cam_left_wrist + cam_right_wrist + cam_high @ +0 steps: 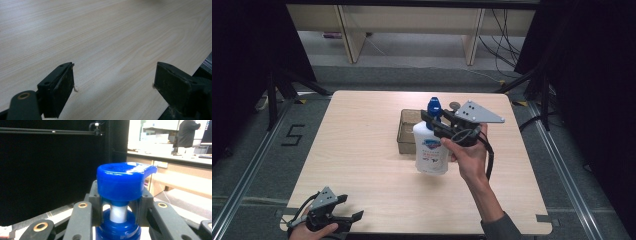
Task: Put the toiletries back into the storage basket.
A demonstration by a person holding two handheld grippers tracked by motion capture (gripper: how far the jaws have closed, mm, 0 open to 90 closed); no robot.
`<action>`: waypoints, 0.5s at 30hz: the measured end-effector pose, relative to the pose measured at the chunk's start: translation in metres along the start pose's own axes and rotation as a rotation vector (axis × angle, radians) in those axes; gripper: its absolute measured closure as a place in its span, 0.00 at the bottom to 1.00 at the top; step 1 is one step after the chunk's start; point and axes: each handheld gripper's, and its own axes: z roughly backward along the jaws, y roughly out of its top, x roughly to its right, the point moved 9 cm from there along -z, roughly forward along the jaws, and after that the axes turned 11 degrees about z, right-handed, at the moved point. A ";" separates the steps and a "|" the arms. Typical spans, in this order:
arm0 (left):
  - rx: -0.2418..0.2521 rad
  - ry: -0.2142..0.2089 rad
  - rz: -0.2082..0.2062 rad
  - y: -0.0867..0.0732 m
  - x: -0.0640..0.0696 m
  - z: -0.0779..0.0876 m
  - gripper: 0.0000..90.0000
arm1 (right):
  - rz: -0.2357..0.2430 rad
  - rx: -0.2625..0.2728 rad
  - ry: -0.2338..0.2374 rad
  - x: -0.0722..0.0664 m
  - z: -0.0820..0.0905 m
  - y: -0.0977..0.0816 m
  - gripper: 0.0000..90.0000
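At the near left corner of the table [362,150], the left gripper [343,212] sat low in the person's left hand [309,231]. In the left gripper view its two black fingers [58,88] stood wide apart, with nothing between them. Bare pale wood grain lay in the gap, and the pads touched no object. A few frayed fibres clung to the inner edges of the pads.

Farther in, right of the table's middle, the person's right hand [469,155] held the right gripper [432,122] with its grey three-cornered plate [477,113] on top and a cable looping down past the wrist. This gripper's fingers were clamped on the neck of a white pump bottle [430,150] with a blue and red label, just under its blue pump head [433,106]. In the right gripper view the fingers [96,200] pressed against both sides of the white stem between the blue collar and the blue pump head [122,181], whose spout pointed to that view's right. The grip was as narrow as the neck allowed.

The bottle stood roughly upright, its base at or just above the table surface; whether it touched the wood could not be told. Directly behind it, a brown translucent tray [404,137] rested on the table, partly hidden by the bottle and the gripper.
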 end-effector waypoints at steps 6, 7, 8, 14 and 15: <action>-0.007 0.003 -0.004 -0.001 -0.001 0.000 0.17 | -0.001 0.006 -0.021 0.013 0.005 0.008 0.73; -0.007 0.003 -0.004 -0.001 -0.001 0.000 0.17 | -0.001 0.006 -0.021 0.013 0.005 0.008 0.73; -0.008 0.003 -0.004 -0.001 -0.001 0.000 0.17 | -0.001 0.004 -0.023 0.014 0.006 0.010 0.73; -0.007 0.003 -0.003 -0.001 -0.001 0.000 0.17 | -0.009 0.003 -0.038 0.027 0.007 0.017 0.73; -0.004 0.001 -0.003 0.000 -0.001 0.000 0.17 | -0.017 0.004 -0.043 0.029 0.007 0.017 0.73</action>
